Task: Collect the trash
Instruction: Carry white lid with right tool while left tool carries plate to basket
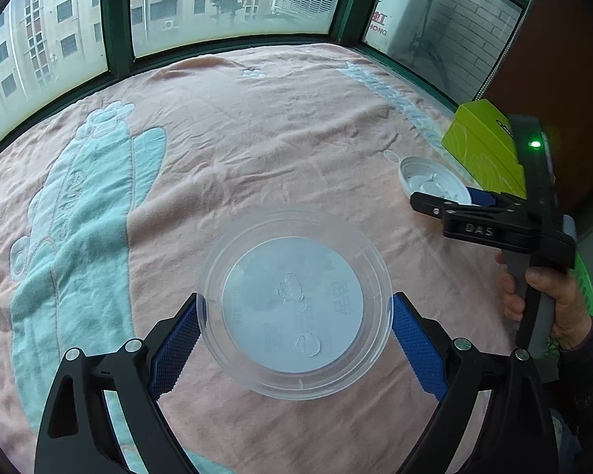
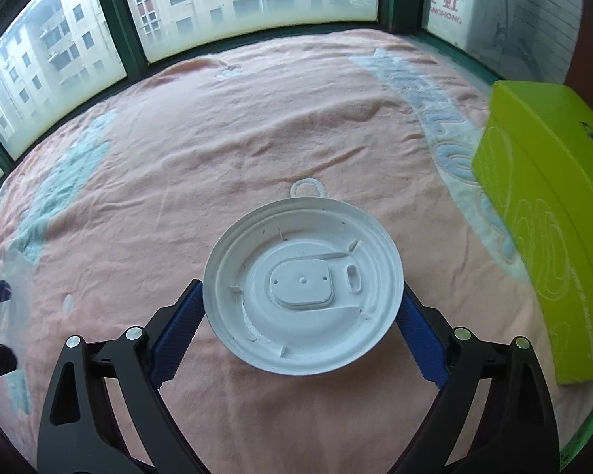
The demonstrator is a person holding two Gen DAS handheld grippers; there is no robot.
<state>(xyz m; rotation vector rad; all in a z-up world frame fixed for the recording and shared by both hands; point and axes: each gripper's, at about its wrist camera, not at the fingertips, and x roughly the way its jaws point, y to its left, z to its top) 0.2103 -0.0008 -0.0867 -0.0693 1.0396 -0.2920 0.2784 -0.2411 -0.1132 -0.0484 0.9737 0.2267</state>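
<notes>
Two tools — left tool pinching clear cup, right tool pads touching white lid (pink blanket)

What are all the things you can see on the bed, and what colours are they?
clear round plastic tub: one, see-through, between the left claw's pads
white round paper lid: one, white, underside up, between the right claw's pads
lime-green cardboard box: one, green, right of the lid
pink blanket with pale blue pattern: one, under everything
green-framed windows: several panes, behind the blanket
left claw: one, black, blue pads
right claw: one, black, blue pads
hand: one, gripping the right claw's handle
</notes>
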